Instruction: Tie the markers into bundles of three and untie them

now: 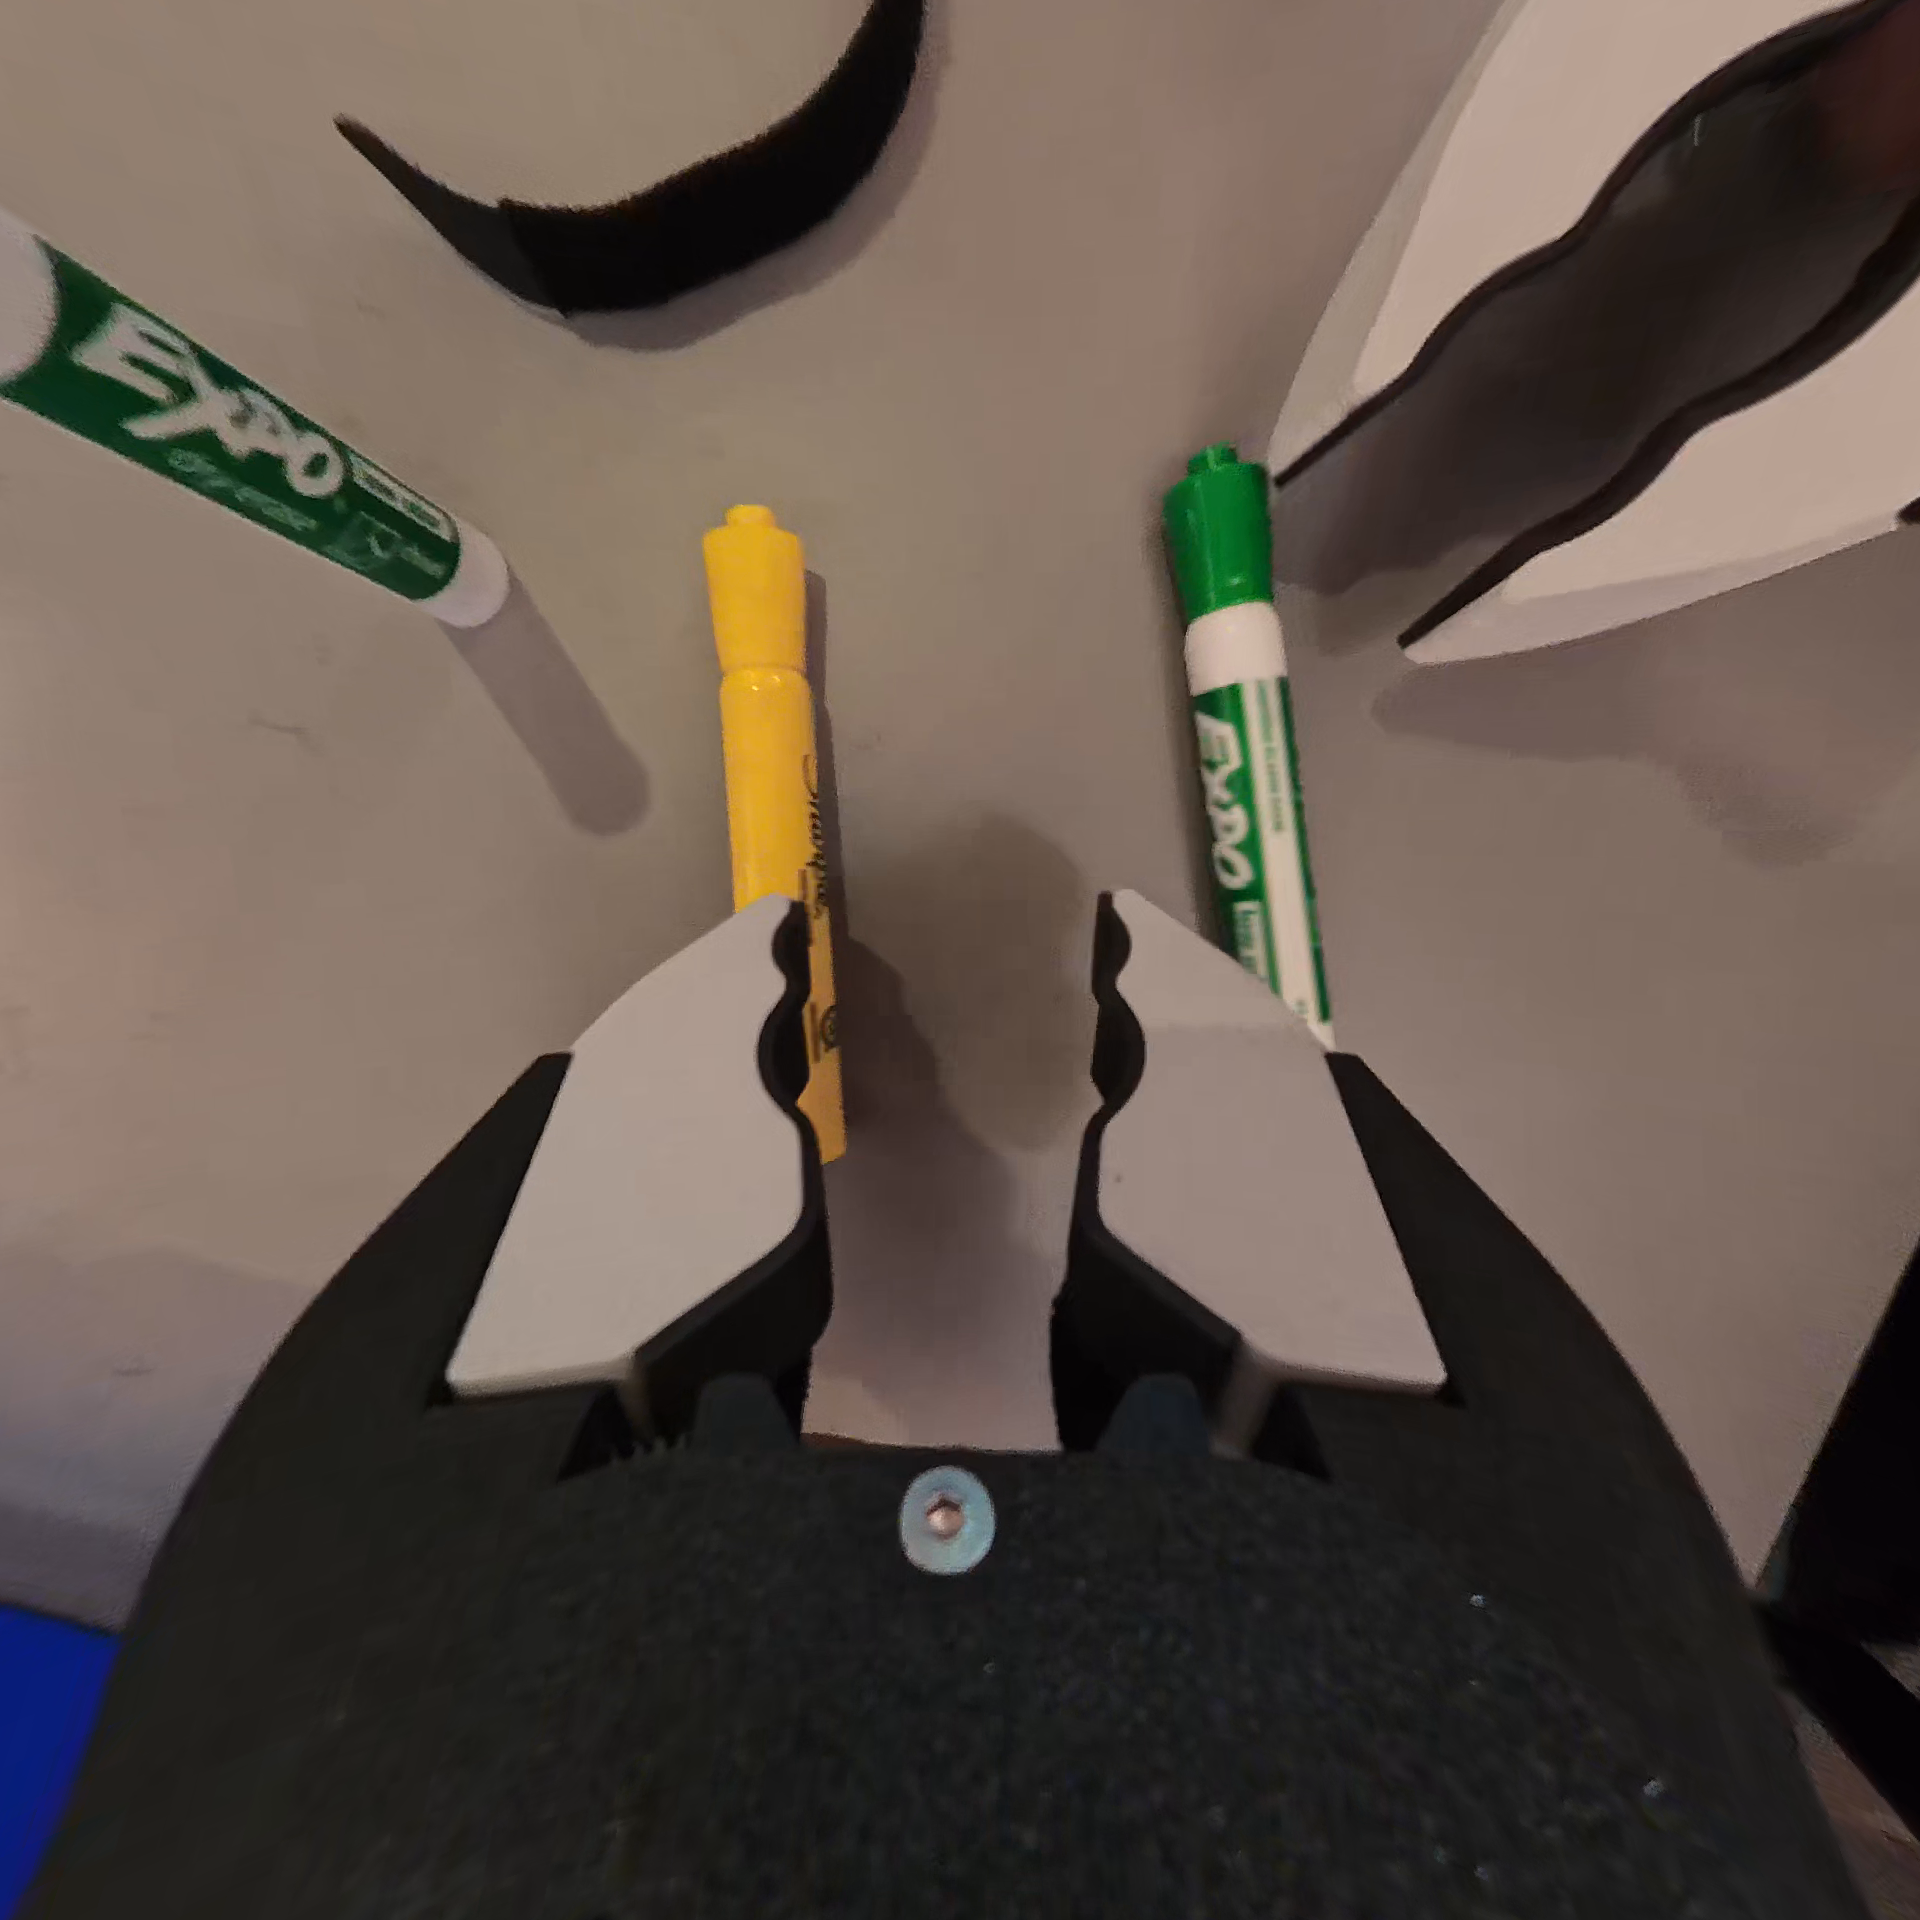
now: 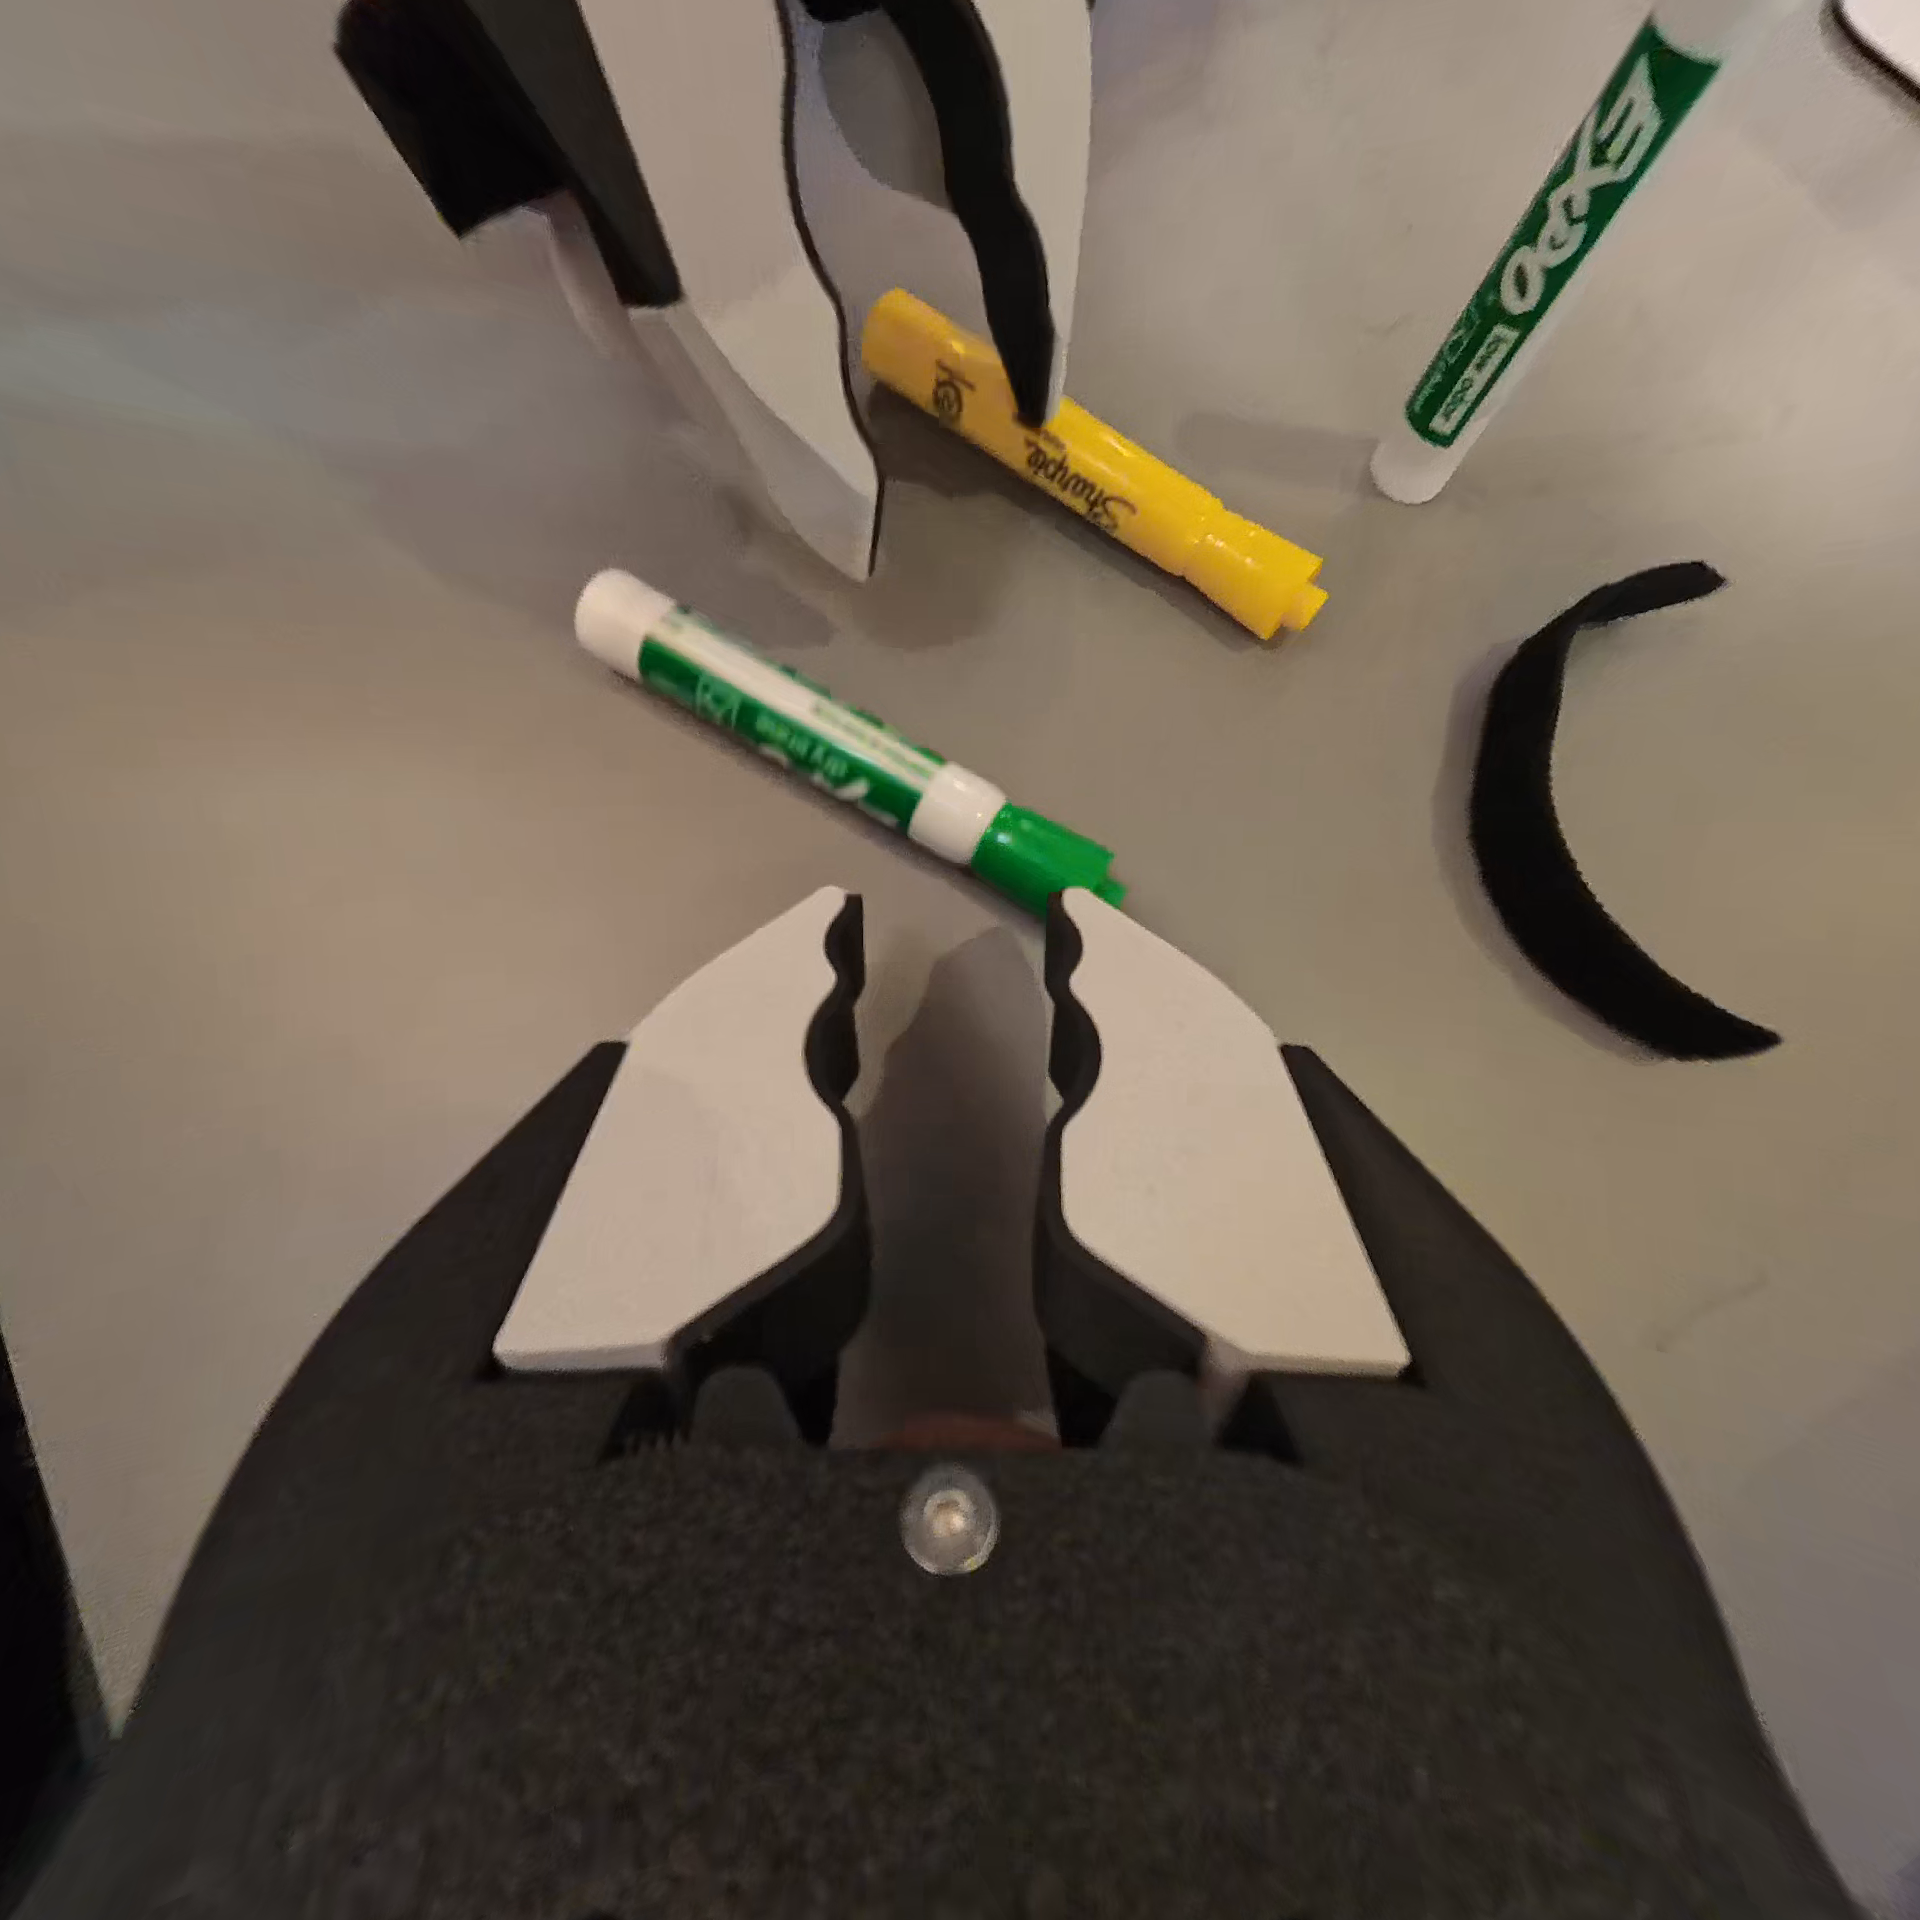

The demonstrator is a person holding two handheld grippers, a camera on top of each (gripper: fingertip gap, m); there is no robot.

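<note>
A yellow marker (image 1: 769, 727) lies on the grey table, its rear end under the left fingertip of my left gripper (image 1: 948, 914), which is open and empty. A green marker (image 1: 1247, 748) lies just right of that gripper's right finger. A second green marker (image 1: 208, 416) lies at the upper left. A curved black strap (image 1: 665, 239) lies beyond them. My right gripper (image 2: 954, 909) is open and empty, its tips just short of the green marker's cap (image 2: 821, 748). Its view also shows the left gripper (image 2: 951, 488) over the yellow marker (image 2: 1122, 478), the second green marker (image 2: 1538, 260) and the strap (image 2: 1538, 831).
The right gripper's fingers (image 1: 1662, 343) reach in at the upper right of the left wrist view, close to the green marker's cap. A blue object (image 1: 42, 1683) sits at the lower left edge. A dark object (image 1: 1860, 1455) stands at the right edge. The right tips stand about 11 cm off the curved black strap (image 1: 665, 239). The right camera catches it too, in the right wrist view (image 2: 1525, 687).
</note>
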